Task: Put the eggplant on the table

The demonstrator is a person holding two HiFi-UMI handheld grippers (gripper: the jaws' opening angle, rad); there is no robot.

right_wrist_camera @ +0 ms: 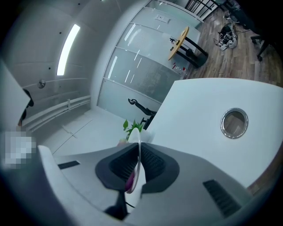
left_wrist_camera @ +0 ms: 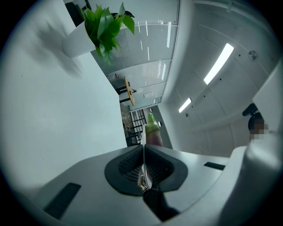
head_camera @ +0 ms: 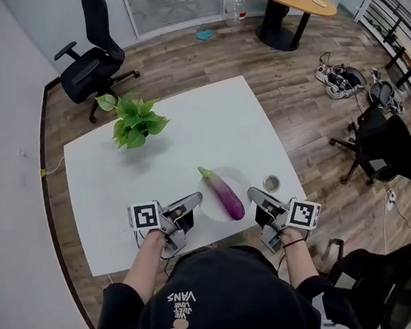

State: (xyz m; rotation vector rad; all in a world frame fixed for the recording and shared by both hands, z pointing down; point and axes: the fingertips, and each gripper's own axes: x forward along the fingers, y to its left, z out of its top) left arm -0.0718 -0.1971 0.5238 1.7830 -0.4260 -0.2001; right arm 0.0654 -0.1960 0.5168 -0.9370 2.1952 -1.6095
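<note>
The fingers of my left gripper [head_camera: 191,200] and right gripper [head_camera: 256,196] each pinch an opposite edge of the thin round white plate [head_camera: 214,204], to hold it level so the long purple eggplant [head_camera: 225,194] lying on it, at the near edge of the square white worktop [head_camera: 188,136], should not roll off.

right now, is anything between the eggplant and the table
Yes: the eggplant lies on a white plate, which sits between it and the table. The left claw and right claw each clamp the plate's rim.
</note>
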